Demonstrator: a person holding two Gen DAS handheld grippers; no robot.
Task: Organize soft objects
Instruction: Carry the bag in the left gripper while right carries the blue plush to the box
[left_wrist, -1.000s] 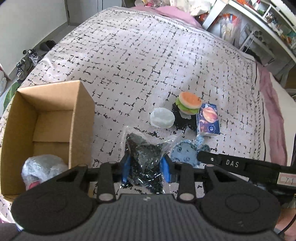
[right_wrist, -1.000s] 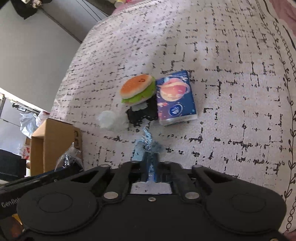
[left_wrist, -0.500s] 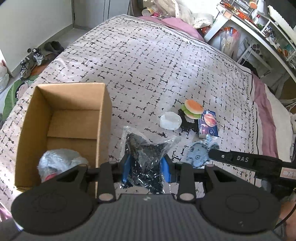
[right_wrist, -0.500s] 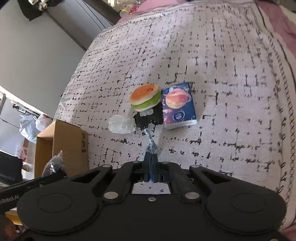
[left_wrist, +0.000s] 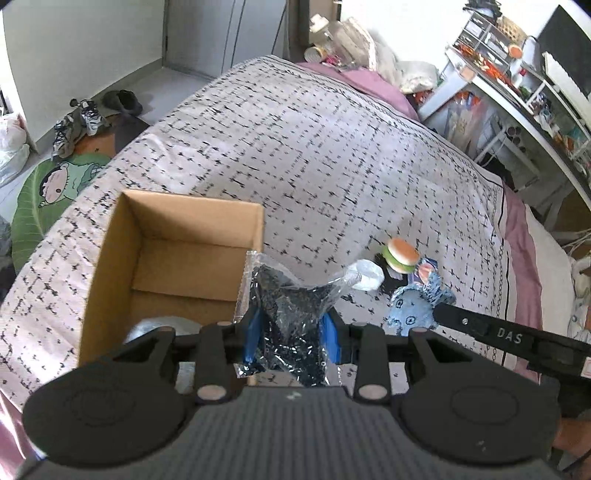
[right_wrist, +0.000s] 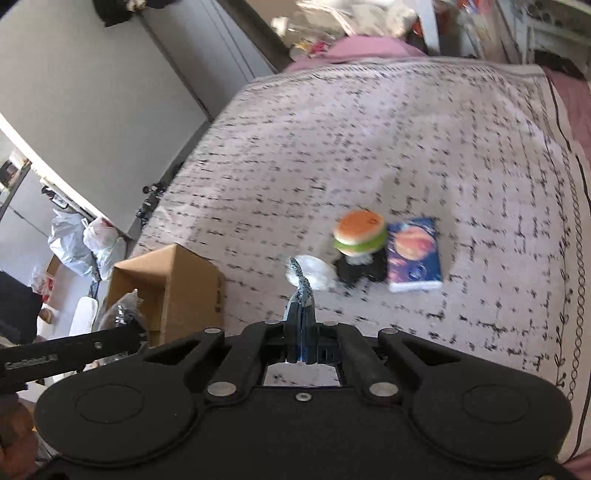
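Observation:
My left gripper is shut on a clear plastic bag of black material, held in the air beside the right wall of an open cardboard box. The right gripper is shut on a thin edge of a blue plush toy. In the left wrist view that plush hangs from the right gripper, above the bed. A burger plush on a black item, a white round object and a planet-printed tissue pack lie on the patterned bedspread.
A grey wrapped bundle lies inside the box. Shoes and a green cartoon mat are on the floor left of the bed. Cluttered shelves stand at the right. Pink bedding lies at the bed's head.
Both grippers have risen, so the bed looks farther away. The blue plush has come up off the bedspread. The bag has shifted toward the box's right wall.

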